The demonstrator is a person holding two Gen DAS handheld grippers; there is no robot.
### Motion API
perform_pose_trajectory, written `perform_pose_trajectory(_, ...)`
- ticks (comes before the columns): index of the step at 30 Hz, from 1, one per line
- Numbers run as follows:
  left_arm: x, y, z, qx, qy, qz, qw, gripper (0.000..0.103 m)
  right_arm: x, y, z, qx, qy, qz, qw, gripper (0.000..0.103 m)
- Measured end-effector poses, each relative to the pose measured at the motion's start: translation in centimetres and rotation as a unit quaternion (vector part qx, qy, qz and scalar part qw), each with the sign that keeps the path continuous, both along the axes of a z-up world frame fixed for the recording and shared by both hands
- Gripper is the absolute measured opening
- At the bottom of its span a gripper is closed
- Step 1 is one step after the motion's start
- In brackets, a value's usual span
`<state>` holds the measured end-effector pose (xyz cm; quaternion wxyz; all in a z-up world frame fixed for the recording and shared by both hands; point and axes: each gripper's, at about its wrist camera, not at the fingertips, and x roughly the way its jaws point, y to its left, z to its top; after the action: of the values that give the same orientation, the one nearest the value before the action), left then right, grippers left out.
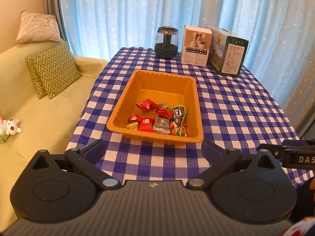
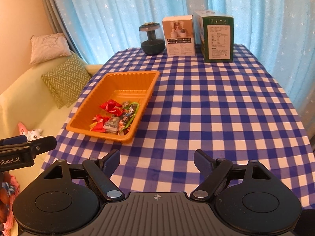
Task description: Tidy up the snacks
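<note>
An orange plastic tray (image 1: 122, 106) sits on the blue-checked tablecloth and holds several wrapped snacks (image 1: 157, 120), red, grey and green. It also shows in the right wrist view (image 2: 86, 106) with the snacks (image 2: 114, 118) piled at its near end. My left gripper (image 1: 153, 149) is open and empty, just in front of the tray's near rim. My right gripper (image 2: 157, 159) is open and empty over bare cloth, to the right of the tray. Each gripper's finger shows at the edge of the other's view.
At the table's far edge stand a dark glass jar (image 1: 166, 42), a white box (image 1: 195, 46) and a green box (image 1: 228, 51). A yellow-green sofa (image 1: 45, 118) with cushions and a plush toy lies left of the table. Blue curtains hang behind.
</note>
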<state>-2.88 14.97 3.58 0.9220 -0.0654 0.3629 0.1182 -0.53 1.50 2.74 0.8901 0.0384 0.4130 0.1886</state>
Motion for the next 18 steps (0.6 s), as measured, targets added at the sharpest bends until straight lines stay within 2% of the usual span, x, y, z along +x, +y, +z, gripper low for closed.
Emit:
perform_pose_trajectory(5, -1.2, -1.0, 0.5, -0.009, 0.004, -0.005, 0.9999, 0.103, -1.8, -0.6, 0.1, -0.001, -0.001, -0.004, 1.000, 0.082)
perform_pose_trajectory(18, -3.0, -3.5, 1.0, 0.002, 0.004, -0.008, 1.0000, 0.103, -4.8, -2.7, 0.9, -0.008, -0.006, -0.019, 1.000, 0.082)
